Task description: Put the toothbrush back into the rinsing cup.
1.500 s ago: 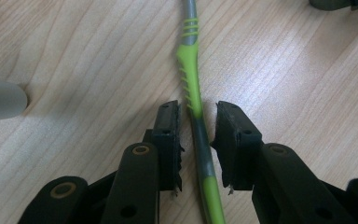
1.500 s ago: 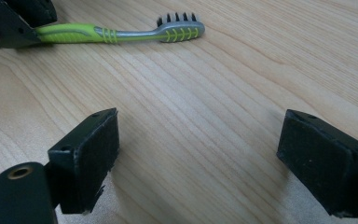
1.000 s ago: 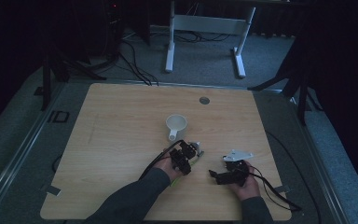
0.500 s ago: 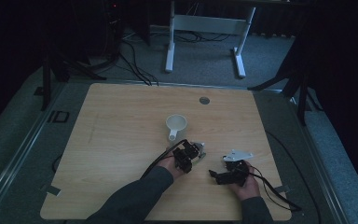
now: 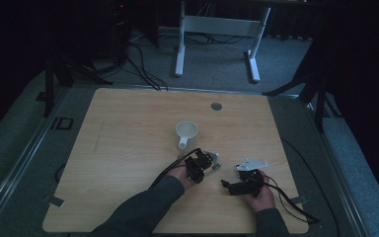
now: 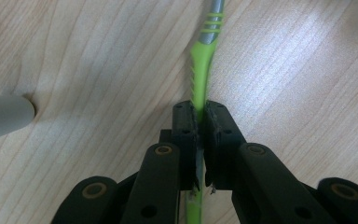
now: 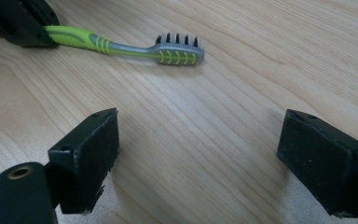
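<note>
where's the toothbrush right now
The toothbrush lies on the table near its front middle, its green handle clamped in the left gripper, just in front of the white cup.

No text, label, brand or number can be read on anything here.

Dim room, walls black. Light wood table (image 5: pixel 128 148) w/ rounded corners, grey disc (image 5: pixel 216 106) near its far edge. Grey carpet (image 5: pixel 217 74) around the table. Beyond the table's far edge: white desk frame (image 5: pixel 217 24) on two legs; left of it, cables (image 5: pixel 138 64) on the carpet.
</note>
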### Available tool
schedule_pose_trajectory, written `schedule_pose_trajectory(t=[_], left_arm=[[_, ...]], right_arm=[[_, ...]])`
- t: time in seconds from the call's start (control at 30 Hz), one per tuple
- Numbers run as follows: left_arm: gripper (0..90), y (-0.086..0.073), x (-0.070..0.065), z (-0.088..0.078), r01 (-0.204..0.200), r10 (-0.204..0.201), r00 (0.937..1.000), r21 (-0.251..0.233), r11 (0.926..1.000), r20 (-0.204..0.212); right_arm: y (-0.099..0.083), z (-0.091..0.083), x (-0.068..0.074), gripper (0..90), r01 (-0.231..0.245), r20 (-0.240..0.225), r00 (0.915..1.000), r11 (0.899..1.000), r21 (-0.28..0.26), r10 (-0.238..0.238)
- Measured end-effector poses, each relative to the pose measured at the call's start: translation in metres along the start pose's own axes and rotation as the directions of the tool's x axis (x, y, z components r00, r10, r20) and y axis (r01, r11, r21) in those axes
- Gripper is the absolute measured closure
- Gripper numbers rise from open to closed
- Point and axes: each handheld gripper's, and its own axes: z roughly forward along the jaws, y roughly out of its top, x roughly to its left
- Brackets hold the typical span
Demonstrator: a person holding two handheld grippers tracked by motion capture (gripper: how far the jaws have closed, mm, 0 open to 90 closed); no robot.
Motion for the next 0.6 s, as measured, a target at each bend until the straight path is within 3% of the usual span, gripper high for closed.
schedule_pose_trajectory(t=[0.6], left_arm=[[84.1,-0.006,0.006,-0.011,0.008,-0.008,0.9999,-0.065,0.9978,-0.006]], right_arm=[[0.000,0.000,0.000,12.2,0.002,0.000,1.0000,1.000,-0.001,-0.002]])
